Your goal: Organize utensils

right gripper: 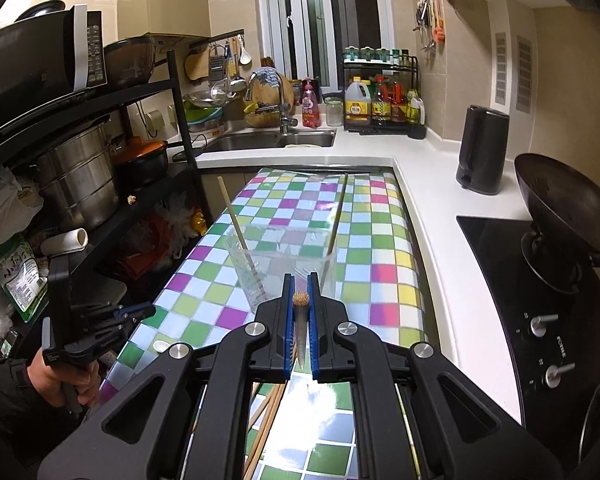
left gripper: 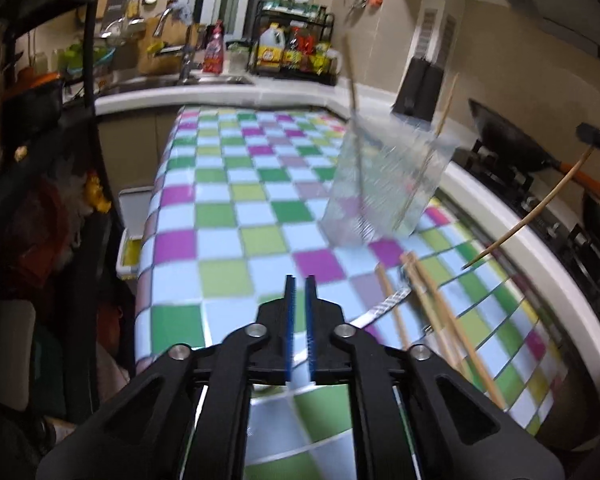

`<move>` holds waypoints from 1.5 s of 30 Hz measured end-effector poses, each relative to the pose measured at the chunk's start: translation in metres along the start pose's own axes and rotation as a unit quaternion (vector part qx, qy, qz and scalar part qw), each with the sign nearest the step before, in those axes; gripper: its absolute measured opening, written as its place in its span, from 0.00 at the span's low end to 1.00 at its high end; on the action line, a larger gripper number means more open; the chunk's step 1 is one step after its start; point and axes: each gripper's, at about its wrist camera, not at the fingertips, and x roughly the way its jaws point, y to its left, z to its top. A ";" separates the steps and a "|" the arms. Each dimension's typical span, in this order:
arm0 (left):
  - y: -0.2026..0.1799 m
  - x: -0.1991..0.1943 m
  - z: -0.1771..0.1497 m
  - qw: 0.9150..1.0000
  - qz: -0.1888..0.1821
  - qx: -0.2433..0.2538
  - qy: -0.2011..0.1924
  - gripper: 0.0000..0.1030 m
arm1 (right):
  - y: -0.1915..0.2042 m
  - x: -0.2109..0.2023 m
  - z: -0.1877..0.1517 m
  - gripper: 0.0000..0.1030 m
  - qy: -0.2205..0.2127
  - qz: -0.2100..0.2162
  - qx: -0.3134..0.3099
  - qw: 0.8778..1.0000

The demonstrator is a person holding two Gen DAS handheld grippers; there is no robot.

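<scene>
A clear plastic cup (right gripper: pixel 280 268) stands on the checkered table (right gripper: pixel 372 240) with two wooden chopsticks (right gripper: pixel 236 220) leaning in it; it also shows in the left wrist view (left gripper: pixel 384 184). My right gripper (right gripper: pixel 300 292) is shut on a wooden chopstick (right gripper: pixel 300 300), held just in front of the cup; that chopstick shows in the air in the left wrist view (left gripper: pixel 540 212). My left gripper (left gripper: pixel 300 292) is shut and empty above the table, also seen at the left of the right wrist view (right gripper: pixel 136 312). Several loose chopsticks (left gripper: pixel 432 304) and a metal utensil handle (left gripper: pixel 384 306) lie on the table.
A white counter (right gripper: pixel 432 168) wraps the table, with a sink (right gripper: pixel 268 140) at the back, a black canister (right gripper: pixel 482 152), a wok (right gripper: pixel 556 196) on the stove (right gripper: pixel 512 280) at right, and a black shelf rack (right gripper: pixel 100 184) with pots at left.
</scene>
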 end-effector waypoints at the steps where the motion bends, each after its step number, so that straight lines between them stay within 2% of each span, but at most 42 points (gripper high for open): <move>1: 0.004 0.004 -0.004 1.000 0.005 0.002 0.006 0.18 | -0.001 0.000 -0.002 0.06 0.000 0.000 0.002 1.000; 2: 0.007 0.006 -0.008 1.000 0.010 0.007 0.010 0.30 | -0.001 -0.001 -0.006 0.06 0.000 -0.003 0.003 1.000; 4: 0.012 0.010 -0.014 1.000 0.010 0.011 0.019 0.37 | -0.002 -0.002 -0.010 0.06 0.002 -0.010 0.003 1.000; 13: 0.025 0.033 -0.027 0.997 0.008 0.022 0.068 0.37 | -0.002 -0.006 -0.022 0.06 0.008 -0.025 0.005 1.000; 15: 0.025 0.037 -0.030 0.997 0.004 0.022 0.080 0.31 | -0.002 -0.007 -0.022 0.06 0.008 -0.026 0.006 1.000; 16: 0.024 0.038 -0.032 0.996 0.000 0.023 0.087 0.24 | -0.002 -0.007 -0.022 0.06 0.009 -0.027 0.007 1.000; 17: 0.021 0.039 -0.034 0.995 -0.008 0.026 0.096 0.21 | -0.002 -0.008 -0.023 0.06 0.009 -0.029 0.006 1.000; 24: -0.004 0.030 -0.053 0.992 -0.002 0.059 0.111 0.20 | -0.005 -0.007 -0.024 0.06 0.010 -0.031 0.010 0.999; 29: -0.016 0.023 -0.059 0.992 0.018 0.077 0.098 0.11 | -0.006 -0.003 -0.029 0.06 0.015 -0.031 0.014 0.999; 34: -0.019 0.013 -0.054 0.994 0.039 0.071 0.080 0.10 | -0.005 -0.004 -0.030 0.06 0.014 -0.029 0.012 0.999; 37: -0.030 0.000 -0.050 0.993 0.058 0.088 0.056 0.10 | -0.005 -0.007 -0.030 0.06 0.011 -0.026 0.009 1.000; 41: -0.040 -0.028 -0.041 0.994 0.073 0.084 0.025 0.10 | -0.007 -0.012 -0.027 0.06 0.003 -0.023 0.011 1.000; 45: -0.051 -0.062 -0.029 0.991 0.093 0.090 -0.026 0.10 | -0.008 -0.013 -0.025 0.06 0.002 -0.021 0.013 1.000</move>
